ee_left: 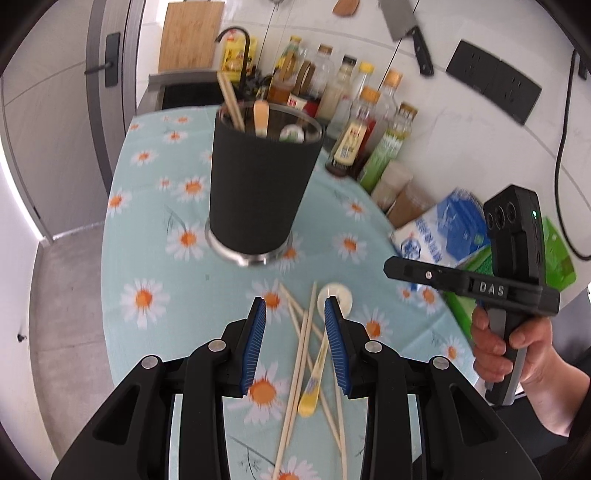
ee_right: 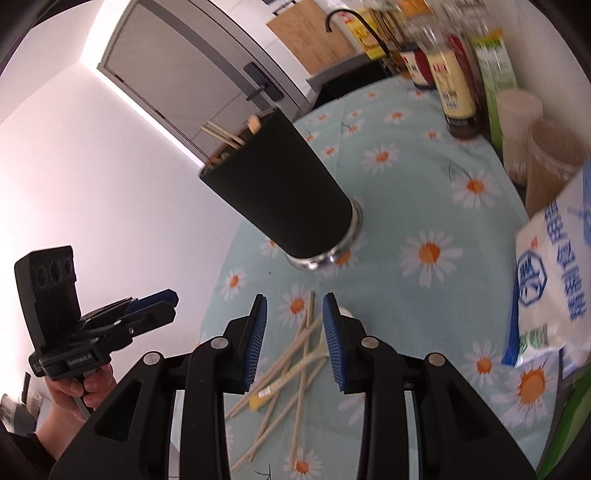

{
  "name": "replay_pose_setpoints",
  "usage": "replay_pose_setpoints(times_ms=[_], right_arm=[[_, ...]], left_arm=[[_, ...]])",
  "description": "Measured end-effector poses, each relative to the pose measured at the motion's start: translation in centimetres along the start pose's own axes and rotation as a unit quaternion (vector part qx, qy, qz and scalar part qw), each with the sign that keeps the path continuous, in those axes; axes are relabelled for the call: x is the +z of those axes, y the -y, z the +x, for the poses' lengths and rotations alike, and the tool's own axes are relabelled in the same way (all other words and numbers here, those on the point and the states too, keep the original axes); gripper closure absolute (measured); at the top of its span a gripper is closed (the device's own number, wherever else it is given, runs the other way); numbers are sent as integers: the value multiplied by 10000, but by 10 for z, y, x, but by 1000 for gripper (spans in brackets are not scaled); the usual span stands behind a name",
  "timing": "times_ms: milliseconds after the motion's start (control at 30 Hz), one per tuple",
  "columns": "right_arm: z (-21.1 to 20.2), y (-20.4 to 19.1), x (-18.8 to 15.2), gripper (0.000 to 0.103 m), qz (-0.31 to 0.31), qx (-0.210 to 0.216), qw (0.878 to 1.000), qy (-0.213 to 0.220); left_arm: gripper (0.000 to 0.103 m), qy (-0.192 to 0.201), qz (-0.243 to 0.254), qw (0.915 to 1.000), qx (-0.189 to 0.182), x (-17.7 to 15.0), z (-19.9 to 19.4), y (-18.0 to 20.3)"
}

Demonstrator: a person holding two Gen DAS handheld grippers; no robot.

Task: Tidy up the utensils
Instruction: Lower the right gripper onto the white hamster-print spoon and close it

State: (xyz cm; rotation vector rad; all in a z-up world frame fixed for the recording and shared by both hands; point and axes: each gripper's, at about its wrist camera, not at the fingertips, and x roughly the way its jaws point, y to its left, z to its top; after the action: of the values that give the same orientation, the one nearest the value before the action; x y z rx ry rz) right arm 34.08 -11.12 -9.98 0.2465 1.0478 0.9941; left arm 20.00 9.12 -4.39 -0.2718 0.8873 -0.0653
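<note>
A black utensil holder [ee_left: 258, 184] [ee_right: 284, 192] stands on the daisy-print tablecloth [ee_left: 155, 258] with chopsticks and a wooden handle sticking out. Nearer to me, several loose chopsticks [ee_left: 299, 354] [ee_right: 291, 369] lie crossed on the cloth, along with a spoon [ee_left: 314, 384] [ee_right: 258, 400] that has a yellow handle and a white bowl. My left gripper [ee_left: 295, 302] [ee_right: 171, 299] is open over this pile, its blue pads pressing on nothing. My right gripper [ee_right: 293, 301] [ee_left: 388, 266] is also open above the pile, coming in from the right, held by a hand [ee_left: 517, 354].
Sauce bottles [ee_left: 354, 122] and jars line the wall behind the holder. A blue-and-white bag [ee_left: 443, 232] [ee_right: 554, 266] and a green package [ee_left: 480, 295] lie at the right. A sink with a black faucet [ee_left: 240, 40] is beyond the cloth's far edge. A cleaver [ee_left: 406, 26] hangs on the wall.
</note>
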Motion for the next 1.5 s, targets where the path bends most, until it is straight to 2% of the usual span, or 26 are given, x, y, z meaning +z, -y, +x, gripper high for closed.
replay_pose_setpoints(times_ms=[233,367,400,567,733,800,867,1167,1500], right_arm=[[22,18,-12,70,444,-134,9980,-437],[35,28,-12,71,744,-230,9955,-549],[37,30,-12,75,790,-243,9950,-558],[54,35,-11,84,1055,-460,9911,-673],[66,36,-13,86,1215,-587,9877,-794],[69,34,-12,96,1184,-685,9872,-818],[72,35,-12,97,1210,-759,9862,-837],[65,31,-10,98,1297,-817,9856,-714],[21,23,-7,98,1241,-847,9879,-383]], left_arm=[[71,-265,-192,9995,17,-25,11,-2],[71,-353,-298,9989,-25,-35,15,-7],[71,-379,-318,9988,-38,-37,17,-9],[71,-424,-319,9985,-100,-41,20,-17],[71,-475,-319,9982,-206,-41,22,-26],[71,-501,-324,9979,-244,-41,23,-31],[71,-532,-329,9977,-276,-40,25,-35],[71,-819,-99,9957,-420,-35,41,-39],[71,-1312,421,9890,-531,-31,68,-21]])
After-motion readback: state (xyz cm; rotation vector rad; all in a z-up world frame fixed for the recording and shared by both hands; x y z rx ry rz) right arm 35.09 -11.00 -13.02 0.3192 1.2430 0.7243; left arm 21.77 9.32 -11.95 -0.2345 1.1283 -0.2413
